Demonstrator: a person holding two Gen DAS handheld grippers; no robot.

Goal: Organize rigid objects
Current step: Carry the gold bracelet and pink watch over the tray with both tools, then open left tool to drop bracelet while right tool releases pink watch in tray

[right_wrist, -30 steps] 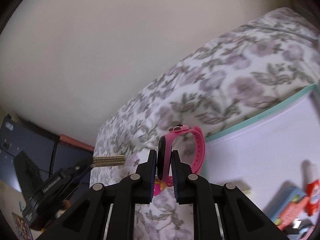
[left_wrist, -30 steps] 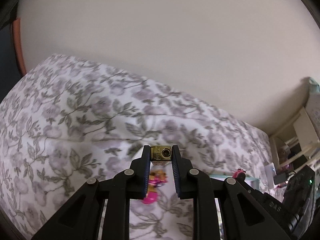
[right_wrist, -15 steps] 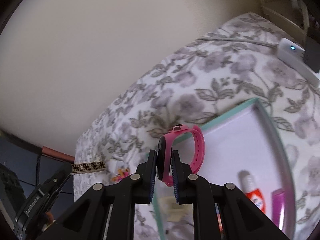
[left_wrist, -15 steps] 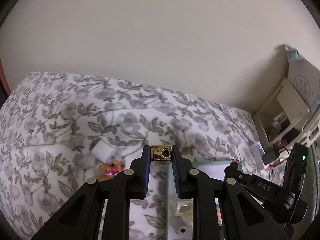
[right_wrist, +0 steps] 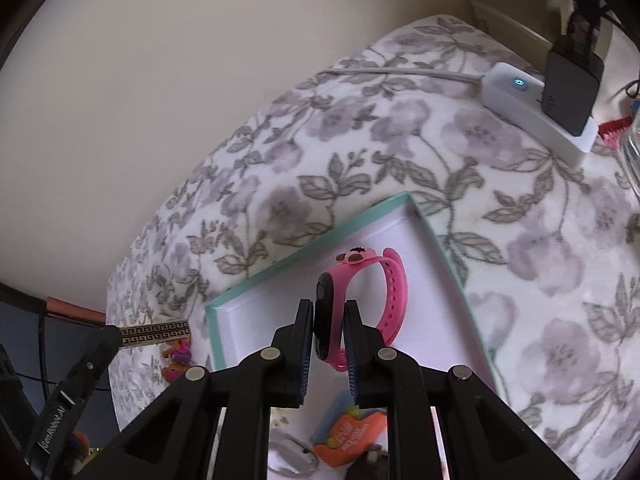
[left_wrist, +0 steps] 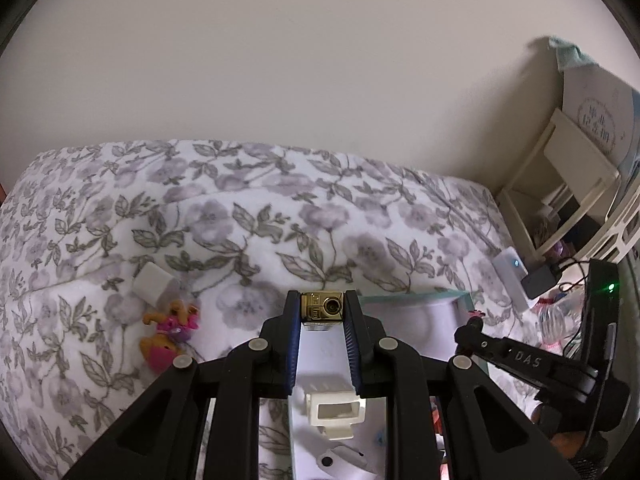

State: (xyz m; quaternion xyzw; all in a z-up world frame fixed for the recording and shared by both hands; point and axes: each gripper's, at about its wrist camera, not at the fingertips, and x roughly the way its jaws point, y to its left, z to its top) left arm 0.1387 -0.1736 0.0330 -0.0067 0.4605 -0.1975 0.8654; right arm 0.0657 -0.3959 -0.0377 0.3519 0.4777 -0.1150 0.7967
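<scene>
My left gripper (left_wrist: 322, 310) is shut on a small gold lighter (left_wrist: 322, 306) and holds it above the near left part of a teal-rimmed white box (left_wrist: 412, 298). The lighter's patterned side also shows in the right wrist view (right_wrist: 156, 332). My right gripper (right_wrist: 325, 322) is shut on a pink smart-band watch (right_wrist: 360, 280) and holds it over the same box (right_wrist: 436, 240). The right gripper also appears at the right of the left wrist view (left_wrist: 476, 320). The box holds a white clip (left_wrist: 336, 408) and an orange item (right_wrist: 348, 432).
A floral bedspread (left_wrist: 240, 216) covers the bed. A small pink and orange toy dog (left_wrist: 170, 332) and a white block (left_wrist: 150, 280) lie left of the box. A white power strip (right_wrist: 536, 120) with a black charger (right_wrist: 570, 76) lies at the right. A cream shelf (left_wrist: 568, 184) stands beyond.
Both grippers have swung right and tilted down over the box, still holding the lighter and the watch. The box interior and the power strip have come into view.
</scene>
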